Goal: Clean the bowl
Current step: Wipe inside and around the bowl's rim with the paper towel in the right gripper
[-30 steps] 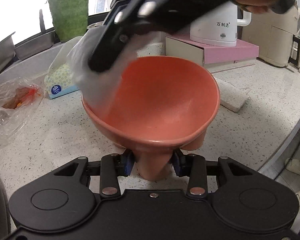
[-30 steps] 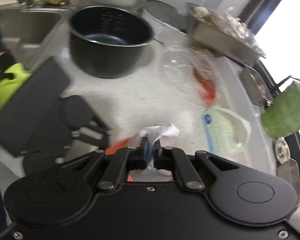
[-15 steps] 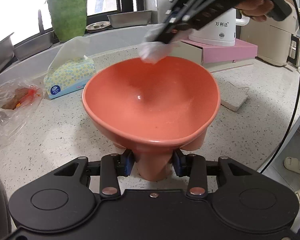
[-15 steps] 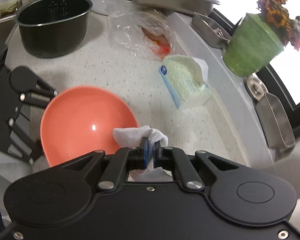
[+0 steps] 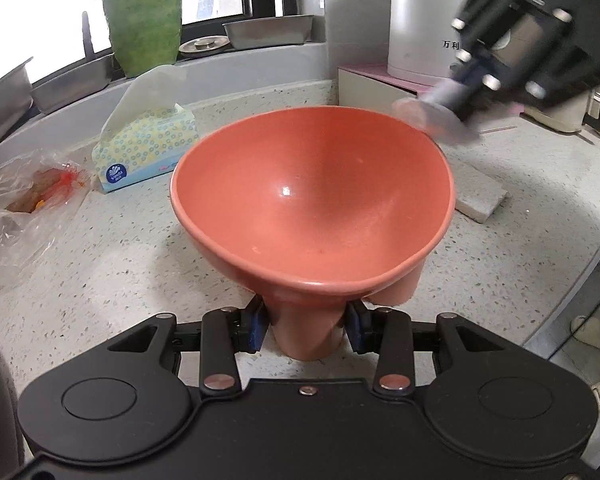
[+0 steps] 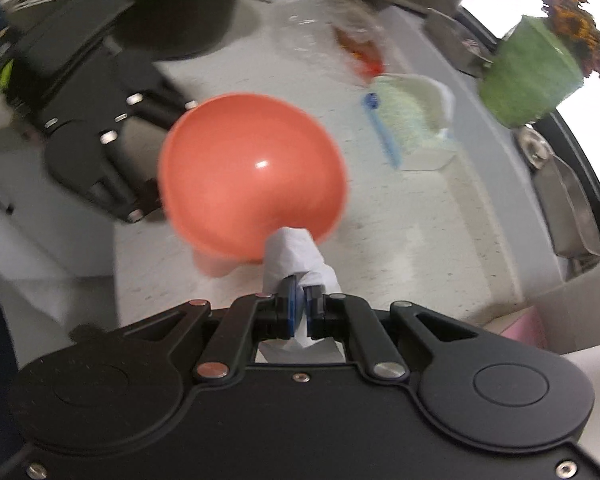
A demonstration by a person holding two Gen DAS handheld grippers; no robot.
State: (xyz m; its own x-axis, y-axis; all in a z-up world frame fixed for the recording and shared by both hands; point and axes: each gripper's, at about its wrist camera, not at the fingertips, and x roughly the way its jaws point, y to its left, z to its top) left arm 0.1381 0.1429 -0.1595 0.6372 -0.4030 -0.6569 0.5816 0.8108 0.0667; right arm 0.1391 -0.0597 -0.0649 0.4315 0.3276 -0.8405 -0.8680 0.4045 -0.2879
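At the bottom centre of the left wrist view, the left gripper is clamped on a stubby foot of the coral bowl, its blue pads pressing either side. The bowl fills the middle of the frame, tipped so its glossy inside faces the camera.

In the upper right of that view the right gripper shows blurred, pinching a crumpled white tissue just beyond the bowl's far rim. In the right wrist view the same gripper has its jaws nearly together on the tissue, whose tip overlaps the bowl's near edge; whether it touches cannot be told.

Writing: the white kettle at the upper right of the left view carries Chinese characters, partly hidden by the right gripper. The tissue pack at centre left has a blue round logo, too small to read.

The surface is a pale speckled stone counter. On it lie a clear plastic bag at the left edge and a grey sponge block at the right. A green flower pot and steel trays stand on the window ledge. A dark cooking pot sits top left in the right view.
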